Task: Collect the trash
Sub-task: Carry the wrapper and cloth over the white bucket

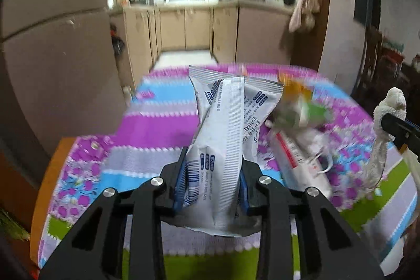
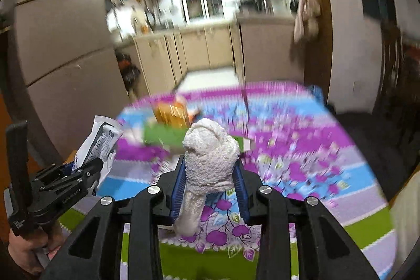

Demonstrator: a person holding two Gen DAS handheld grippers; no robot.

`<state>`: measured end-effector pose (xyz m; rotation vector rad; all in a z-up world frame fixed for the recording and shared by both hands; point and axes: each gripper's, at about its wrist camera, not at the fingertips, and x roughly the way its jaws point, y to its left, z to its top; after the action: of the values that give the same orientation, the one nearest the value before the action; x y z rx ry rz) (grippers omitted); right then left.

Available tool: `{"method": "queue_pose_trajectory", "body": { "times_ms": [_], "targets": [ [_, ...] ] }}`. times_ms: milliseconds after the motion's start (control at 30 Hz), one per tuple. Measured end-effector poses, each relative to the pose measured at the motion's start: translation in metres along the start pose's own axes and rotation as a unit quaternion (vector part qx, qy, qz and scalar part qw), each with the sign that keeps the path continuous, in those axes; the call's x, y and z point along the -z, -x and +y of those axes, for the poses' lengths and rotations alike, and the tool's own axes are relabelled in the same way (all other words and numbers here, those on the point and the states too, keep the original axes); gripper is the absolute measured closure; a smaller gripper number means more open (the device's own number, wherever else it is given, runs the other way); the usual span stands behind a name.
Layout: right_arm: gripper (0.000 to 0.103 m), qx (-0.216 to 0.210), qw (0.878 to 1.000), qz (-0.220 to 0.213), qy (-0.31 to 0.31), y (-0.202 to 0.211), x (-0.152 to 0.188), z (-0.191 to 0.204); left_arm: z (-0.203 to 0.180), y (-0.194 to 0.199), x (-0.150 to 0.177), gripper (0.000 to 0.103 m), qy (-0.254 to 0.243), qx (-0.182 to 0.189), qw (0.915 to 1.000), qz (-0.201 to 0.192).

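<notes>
My left gripper (image 1: 213, 175) is shut on a silver-white snack wrapper (image 1: 225, 127) and holds it above the table; the gripper (image 2: 86, 169) and wrapper (image 2: 98, 141) also show at the left of the right wrist view. My right gripper (image 2: 210, 180) is shut on a crumpled white paper towel (image 2: 210, 156), held above the table; it also shows at the right edge of the left wrist view (image 1: 386, 127). More trash lies on the table: an orange packet (image 2: 172, 113), a green-and-white wrapper (image 1: 304, 113) and a white tube-like wrapper (image 1: 299, 159), all blurred.
The table wears a striped purple, blue and green floral cloth (image 2: 302, 148). A fridge (image 1: 60, 43) stands close on the left. Kitchen cabinets (image 1: 197, 28) and a window are behind. A doorframe with hanging cloths (image 1: 304, 12) is at the right.
</notes>
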<state>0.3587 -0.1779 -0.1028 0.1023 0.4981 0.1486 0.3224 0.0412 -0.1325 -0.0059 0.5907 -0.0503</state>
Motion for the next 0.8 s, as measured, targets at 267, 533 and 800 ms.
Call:
{"method": "queue_pose_trajectory", "body": {
  "times_ms": [267, 533, 800],
  "targets": [
    [0.067, 0.007, 0.996, -0.087, 0.027, 0.074, -0.001, 0.025, -0.007, 0.096, -0.003, 0.073, 0.021, -0.004, 0.9921, -0.123],
    [0.067, 0.046, 0.99, -0.13, 0.04, 0.138, 0.001, 0.033, -0.036, 0.155, -0.011, 0.073, 0.023, 0.036, 0.9804, -0.193],
    [0.067, 0.103, 0.984, -0.143, 0.023, 0.187, 0.005, 0.0, -0.074, 0.159, -0.015, 0.073, 0.013, 0.089, 0.9765, -0.196]
  ]
}}
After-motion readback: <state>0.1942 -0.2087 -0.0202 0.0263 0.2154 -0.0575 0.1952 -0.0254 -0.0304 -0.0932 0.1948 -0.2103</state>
